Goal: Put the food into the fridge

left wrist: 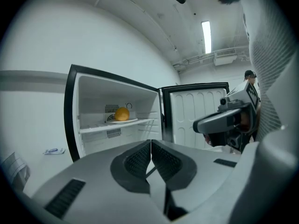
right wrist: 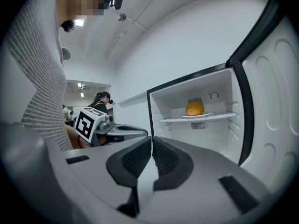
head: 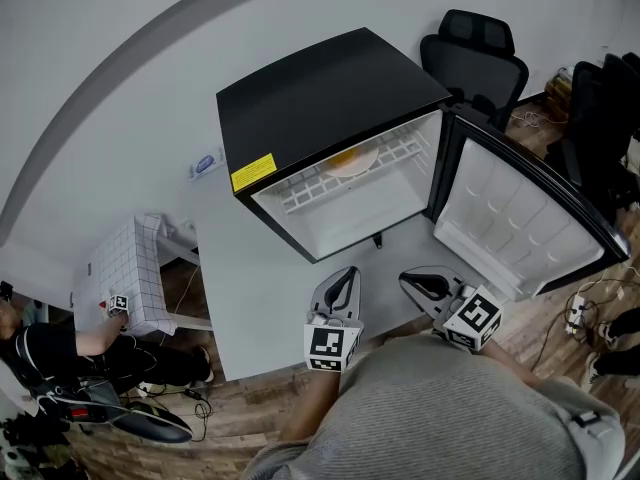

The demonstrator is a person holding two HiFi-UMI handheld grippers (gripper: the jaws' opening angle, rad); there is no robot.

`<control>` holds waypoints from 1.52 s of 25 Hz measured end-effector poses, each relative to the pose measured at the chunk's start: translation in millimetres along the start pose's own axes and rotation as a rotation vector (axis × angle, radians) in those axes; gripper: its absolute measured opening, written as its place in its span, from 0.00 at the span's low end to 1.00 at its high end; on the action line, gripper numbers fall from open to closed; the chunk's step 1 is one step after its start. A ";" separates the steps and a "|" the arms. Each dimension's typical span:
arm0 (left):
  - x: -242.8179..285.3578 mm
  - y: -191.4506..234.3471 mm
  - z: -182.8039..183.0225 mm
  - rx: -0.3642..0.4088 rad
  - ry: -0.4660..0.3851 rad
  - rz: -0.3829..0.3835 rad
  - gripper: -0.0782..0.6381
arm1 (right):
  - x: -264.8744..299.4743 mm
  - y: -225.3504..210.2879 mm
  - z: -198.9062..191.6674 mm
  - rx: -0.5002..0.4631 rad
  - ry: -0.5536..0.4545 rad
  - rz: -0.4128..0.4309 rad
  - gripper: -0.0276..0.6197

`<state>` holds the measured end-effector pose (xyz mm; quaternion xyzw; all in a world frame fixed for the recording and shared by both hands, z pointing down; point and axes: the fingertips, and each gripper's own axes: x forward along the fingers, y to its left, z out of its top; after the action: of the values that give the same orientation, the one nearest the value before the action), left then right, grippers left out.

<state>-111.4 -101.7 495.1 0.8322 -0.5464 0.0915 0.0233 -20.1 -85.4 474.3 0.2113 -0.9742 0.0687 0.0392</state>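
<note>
Nearest, below a grey ribbed sleeve, the left tool [head: 349,272] and the right tool [head: 408,278] hang side by side over the front edge of the pale table [head: 255,288]. In each gripper view the jaws are pressed together, the left tool [left wrist: 151,146] and the right tool [right wrist: 151,143] both holding nothing. Both point towards the fridge.

Just past them the black fridge [head: 330,98] stands on the table with its door [head: 520,218] swung wide to the right. The bottom compartment is bare white. Above it, on the wire shelf [head: 400,154], sits a white plate [right wrist: 198,115] carrying the food [head: 350,158], a round orange-yellow piece near the back wall. The door's inner pockets look bare. A yellow sticker [head: 253,172] is on the fridge's front upper edge.

On the table left of the fridge lies a small blue-and-white packet [head: 205,164]; what it is cannot be made out. A plain white wall lies behind. A wooden floor [head: 250,408] surrounds the table, with a grid-patterned stand [head: 125,268] at the left and a black office chair [head: 475,53] behind the door.

Count: two tools, one fridge, one shelf, one plate, one piece of food.
</note>
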 end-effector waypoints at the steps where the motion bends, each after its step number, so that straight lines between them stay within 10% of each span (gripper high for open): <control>1: -2.2 -0.7 -5.3 -0.012 0.014 0.000 0.13 | 1.4 0.7 -3.1 0.002 0.004 0.006 0.06; 13: -4.1 -20.5 -34.7 -0.038 0.047 -0.071 0.13 | 13.0 6.6 -39.1 -0.020 0.088 0.032 0.06; 20: 5.5 -47.5 -76.1 -0.231 0.155 -0.199 0.13 | 17.4 21.3 -51.8 -0.020 0.116 0.086 0.06; 38: 5.0 -40.8 -66.1 -0.151 0.139 -0.191 0.13 | 23.4 19.6 -47.2 -0.089 0.150 0.067 0.06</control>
<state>-80.6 -80.6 563.4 0.8679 -0.4671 0.1049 0.1322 -47.3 -70.1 521.1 0.1709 -0.9771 0.0425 0.1193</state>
